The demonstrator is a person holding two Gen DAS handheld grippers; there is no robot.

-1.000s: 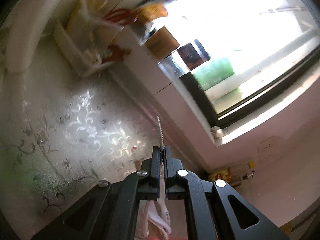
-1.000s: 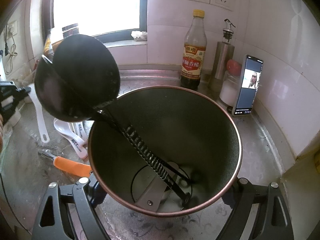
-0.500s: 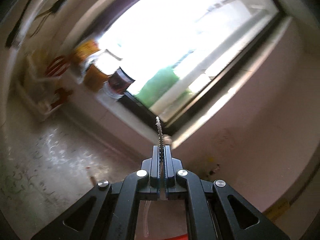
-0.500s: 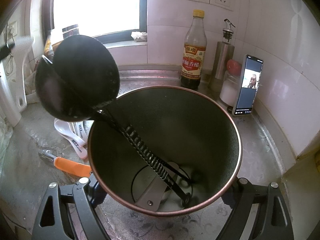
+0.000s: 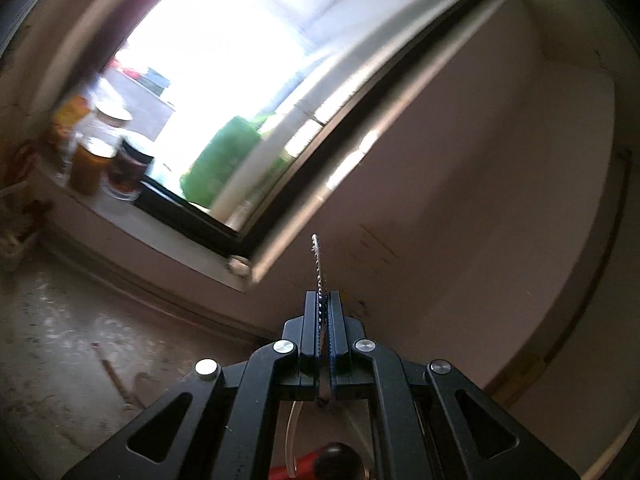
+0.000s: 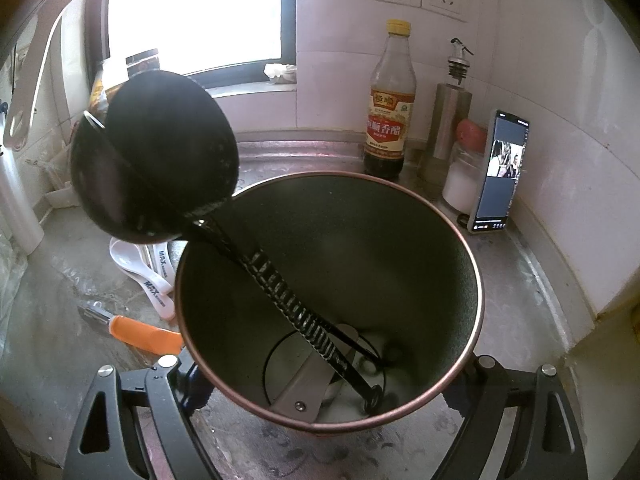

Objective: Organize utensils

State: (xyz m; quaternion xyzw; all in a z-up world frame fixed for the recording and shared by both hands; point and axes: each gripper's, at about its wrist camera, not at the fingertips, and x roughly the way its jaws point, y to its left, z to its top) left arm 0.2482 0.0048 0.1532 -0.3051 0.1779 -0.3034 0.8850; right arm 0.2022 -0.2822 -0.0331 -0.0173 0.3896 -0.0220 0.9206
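Steel blade (image 5: 318,264), thin and serrated, is sitting edge-on between the jaws of the left gripper (image 5: 323,300). The jaws are pinching it tight, with no gap showing. The gripper is pointing roughly level at the wall under the window, well above the counter (image 6: 52,280). A white handle (image 6: 24,112) is hanging at the upper left of the right view. It is probably this same utensil, though I cannot confirm that.

Right gripper (image 6: 326,380) is clamping the holder (image 6: 400,208), one finger on each side of its wall, and the mouth is tilting toward the camera. A ladle (image 6: 156,156) is already leaning inside, handle down and bowl over the left rim. Spoons (image 6: 136,264) and a peeler (image 6: 140,334) are lying on the counter just left of the holder.

Step in hand, as I judge it: carrying the blade over to drop into the holder.

Notes for doing it well:
- Bring it over the open right half of the mouth, clear of the ladle bowl.
- Tip the free end downward before lowering.
- Keep the right grip firm so the holder is not rocking on contact.
- Release only once the end is below the rim.
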